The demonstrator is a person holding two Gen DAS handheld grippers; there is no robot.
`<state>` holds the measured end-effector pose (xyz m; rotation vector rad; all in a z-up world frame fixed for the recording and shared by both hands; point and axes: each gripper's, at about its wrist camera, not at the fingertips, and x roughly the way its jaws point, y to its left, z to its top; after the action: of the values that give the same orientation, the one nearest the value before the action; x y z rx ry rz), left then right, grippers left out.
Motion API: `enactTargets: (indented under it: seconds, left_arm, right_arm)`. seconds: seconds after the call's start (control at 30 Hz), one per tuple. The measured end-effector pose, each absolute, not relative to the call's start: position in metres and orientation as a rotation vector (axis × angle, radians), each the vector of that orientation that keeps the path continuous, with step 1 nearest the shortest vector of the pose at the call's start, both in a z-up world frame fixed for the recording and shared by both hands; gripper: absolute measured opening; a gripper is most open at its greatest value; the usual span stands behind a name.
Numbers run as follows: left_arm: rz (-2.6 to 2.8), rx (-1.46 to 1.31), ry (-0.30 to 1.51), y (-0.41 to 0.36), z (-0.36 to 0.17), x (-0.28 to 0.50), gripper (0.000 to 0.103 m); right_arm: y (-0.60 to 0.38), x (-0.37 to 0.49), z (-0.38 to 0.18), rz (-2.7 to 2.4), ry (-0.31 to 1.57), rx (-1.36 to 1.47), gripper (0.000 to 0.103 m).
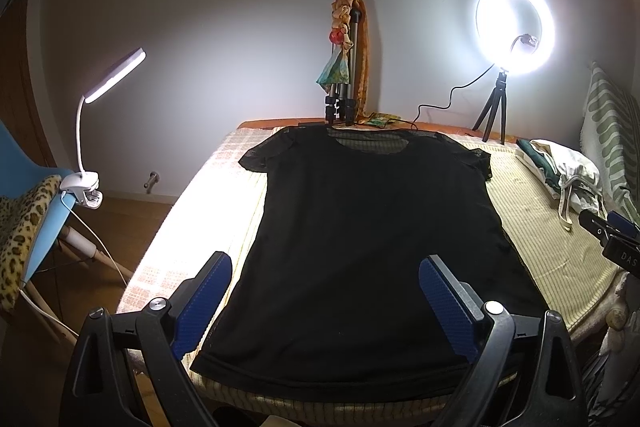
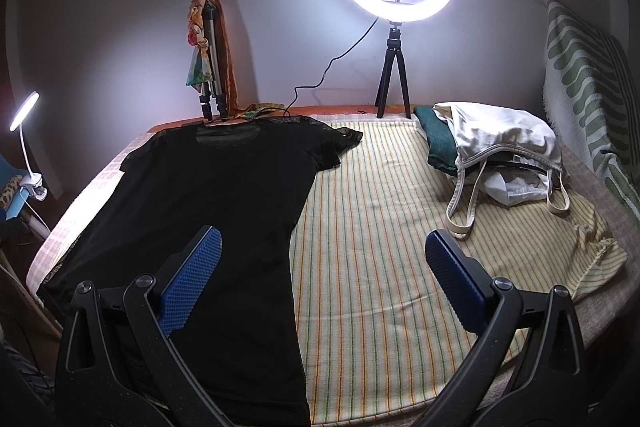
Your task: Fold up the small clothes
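A black short-sleeved T-shirt (image 1: pixel 372 247) lies flat and spread out on the striped cloth of the table (image 1: pixel 560 251), neck toward the wall. It also shows in the right wrist view (image 2: pixel 216 195), on the left half of the table. My left gripper (image 1: pixel 326 267) is open and empty, above the shirt's hem end. My right gripper (image 2: pixel 324 247) is open and empty, straddling the shirt's right edge near the hem. The right gripper's tip (image 1: pixel 608 231) shows at the right edge of the left wrist view.
A lit ring light on a small tripod (image 2: pixel 394 27) stands at the back. A folded tripod with scarves (image 2: pixel 210 67) leans on the wall. A white tote bag and green cloth (image 2: pixel 500 147) lie back right. A clip lamp (image 1: pixel 96 131) sits on a blue chair (image 1: pixel 36 215) at left.
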<state>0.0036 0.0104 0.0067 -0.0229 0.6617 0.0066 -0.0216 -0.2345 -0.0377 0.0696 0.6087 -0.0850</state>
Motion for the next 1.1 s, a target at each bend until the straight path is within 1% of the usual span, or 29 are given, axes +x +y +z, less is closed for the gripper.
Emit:
enactTargets:
  seconds: [1.1]
  left_arm:
    - [0.016, -0.006, 0.673, 0.005, -0.001, 0.006, 0.096]
  right_arm:
    - [-0.229, -0.006, -0.039, -0.070, 0.634, 0.098, 0.103]
